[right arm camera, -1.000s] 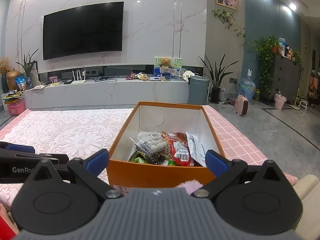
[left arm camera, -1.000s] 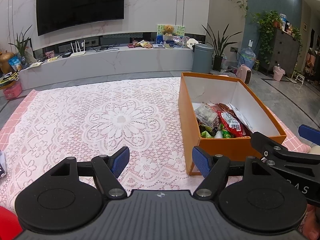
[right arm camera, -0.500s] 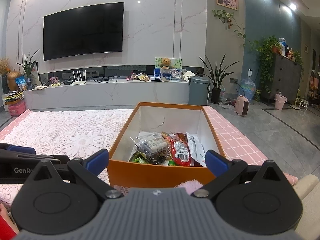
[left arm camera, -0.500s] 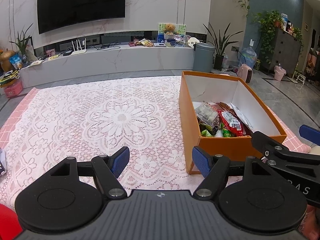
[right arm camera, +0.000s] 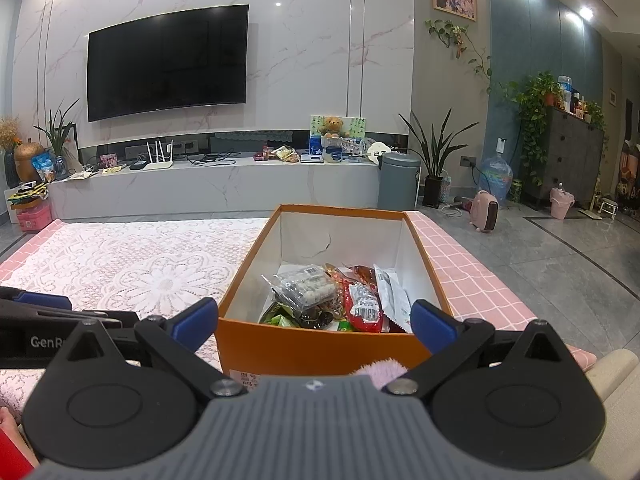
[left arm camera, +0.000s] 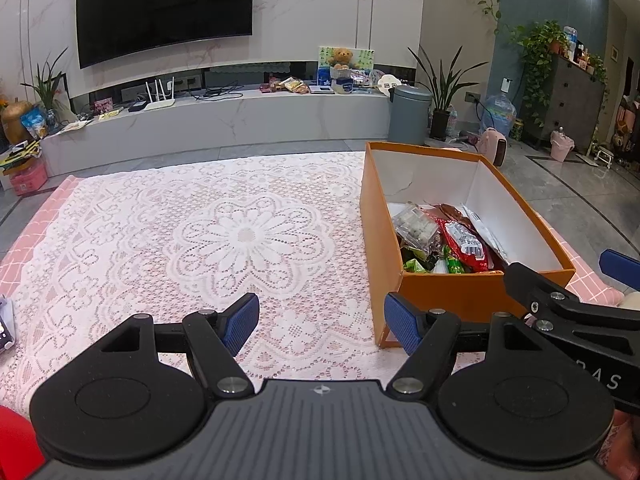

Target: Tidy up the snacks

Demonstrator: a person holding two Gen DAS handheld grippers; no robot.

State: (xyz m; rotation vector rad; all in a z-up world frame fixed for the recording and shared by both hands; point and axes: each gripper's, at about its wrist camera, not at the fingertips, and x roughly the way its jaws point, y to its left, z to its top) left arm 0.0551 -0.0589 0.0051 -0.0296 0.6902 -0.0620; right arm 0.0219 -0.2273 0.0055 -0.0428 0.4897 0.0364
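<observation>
An orange box (left arm camera: pixel 460 300) (right arm camera: pixel 312 350) with white inner walls stands on the right of the lace-covered table. Several snack packets lie at its near end: a clear packet (left arm camera: pixel 414 230) (right arm camera: pixel 306 288), a red packet (left arm camera: pixel 466 242) (right arm camera: pixel 362 304), green wrappers (left arm camera: pixel 416 266). My left gripper (left arm camera: pixel 320 322) is open and holds nothing, low over the lace just left of the box's near corner. My right gripper (right arm camera: pixel 314 320) is open and holds nothing, straddling the box's near wall; it also shows at the right edge of the left wrist view (left arm camera: pixel 560 300).
White lace cloth (left arm camera: pixel 200 240) over a pink checked tablecloth (right arm camera: pixel 472 280) covers the table. Beyond it stand a TV bench (right arm camera: pixel 200 184), a grey bin (right arm camera: pixel 398 180) and plants. A small device (left arm camera: pixel 6 328) lies at the table's left edge. Something red (left arm camera: pixel 16 444) sits at the bottom left.
Both grippers have stayed open and almost still; the left view has tilted up very slightly. The box and the snacks have not moved.
</observation>
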